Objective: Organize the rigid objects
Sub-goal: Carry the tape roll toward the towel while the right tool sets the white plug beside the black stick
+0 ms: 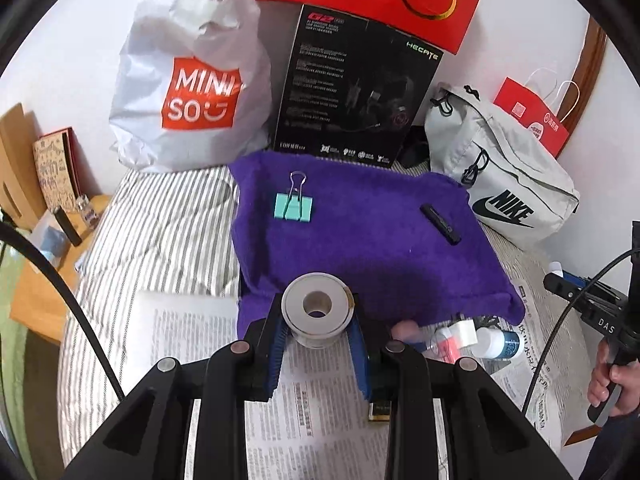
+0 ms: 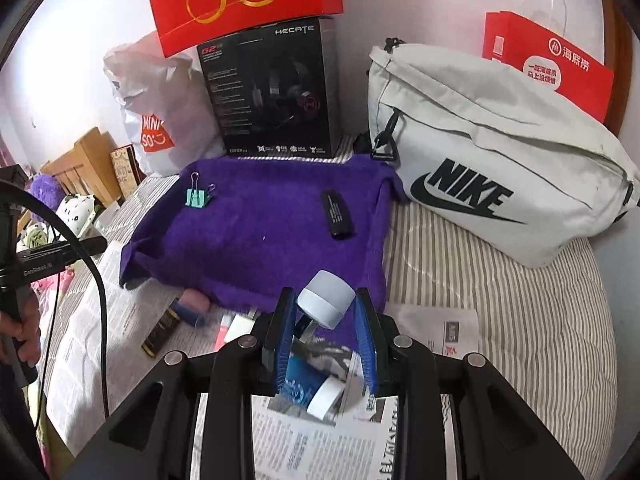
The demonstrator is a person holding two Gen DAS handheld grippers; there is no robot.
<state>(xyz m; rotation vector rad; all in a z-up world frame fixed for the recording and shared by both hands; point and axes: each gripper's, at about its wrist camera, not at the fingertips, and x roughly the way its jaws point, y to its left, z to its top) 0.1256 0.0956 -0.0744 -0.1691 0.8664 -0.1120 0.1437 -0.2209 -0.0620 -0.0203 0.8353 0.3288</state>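
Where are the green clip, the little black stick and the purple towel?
green clip (image 1: pixel 294 207), left wrist view, on its green body
black stick (image 2: pixel 338 214), right wrist view, on its middle
purple towel (image 2: pixel 256 240), right wrist view, on a bare patch

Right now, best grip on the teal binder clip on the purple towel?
Take the binder clip by its teal body, gripper coming from above and closing across its width. It lies flat on the purple towel with the wire handles folded over it; those are thin and would likely slip.

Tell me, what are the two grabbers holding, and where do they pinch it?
The left gripper pinches a white tape roll by its round sides. The right gripper pinches a small white cap-shaped thing by its sides.
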